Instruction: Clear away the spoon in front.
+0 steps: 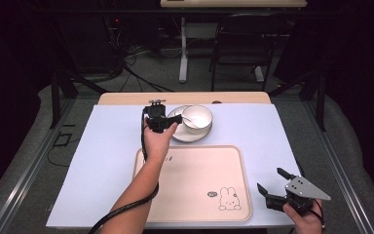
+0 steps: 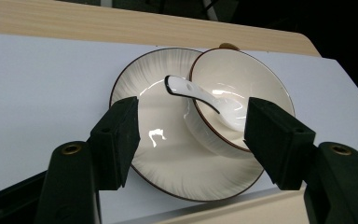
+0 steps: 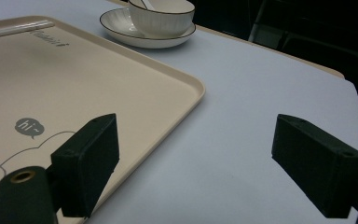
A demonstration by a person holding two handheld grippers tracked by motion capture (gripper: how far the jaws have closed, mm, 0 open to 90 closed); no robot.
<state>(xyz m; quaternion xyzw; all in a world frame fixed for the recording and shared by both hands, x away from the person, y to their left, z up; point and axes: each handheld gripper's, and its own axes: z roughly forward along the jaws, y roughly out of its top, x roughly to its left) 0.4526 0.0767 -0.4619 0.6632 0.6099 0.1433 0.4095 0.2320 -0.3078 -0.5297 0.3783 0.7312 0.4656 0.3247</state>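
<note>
A cream plate sits at the back of the pale blue table mat. A cream bowl rests on its right part, with a white spoon lying in it, handle sticking out to the left. My left gripper hovers open just over the plate's left side, jaws straddling plate and bowl, holding nothing. My right gripper is open and empty at the table's front right, beside the tray's right edge.
A beige tray with a rabbit drawing lies in front of the plate. Wooden table edge runs behind the mat. A dark chair and a white desk leg stand beyond the table.
</note>
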